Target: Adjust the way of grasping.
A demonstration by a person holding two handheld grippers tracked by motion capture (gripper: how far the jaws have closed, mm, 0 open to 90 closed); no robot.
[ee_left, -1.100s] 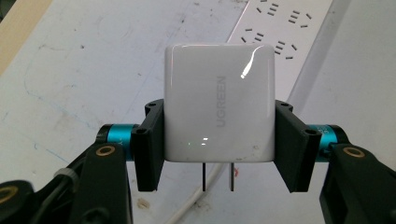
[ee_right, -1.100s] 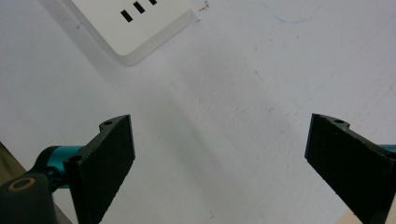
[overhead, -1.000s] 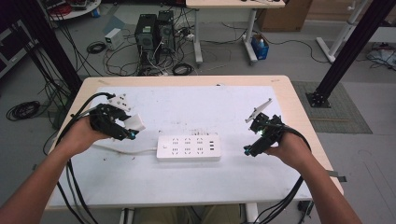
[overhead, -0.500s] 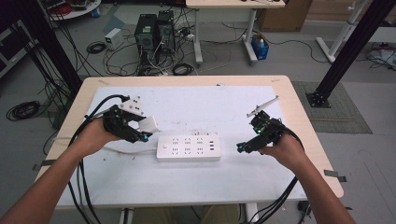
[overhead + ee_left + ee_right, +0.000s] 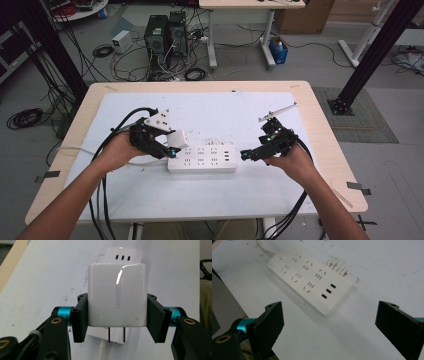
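In the left gripper view, the left gripper (image 5: 117, 317) had its jaws clamped on the two flat sides of a white charger (image 5: 117, 297), whose two prongs (image 5: 116, 333) pointed down at the near end of the white power strip (image 5: 123, 253) just beneath it; whether the prongs touched the strip could not be told. In the high view the charger (image 5: 176, 140) hung over the strip's left end (image 5: 202, 159), above the white sheet on the bench (image 5: 320, 130). The right gripper (image 5: 246, 155) sat just off the strip's right end, jaws wide apart and holding nothing. In the right gripper view the strip (image 5: 312, 277) lay beyond those jaws, three slots nearest. Further off, on the floor past the bench, stood computer towers (image 5: 164, 32) among loose cables.
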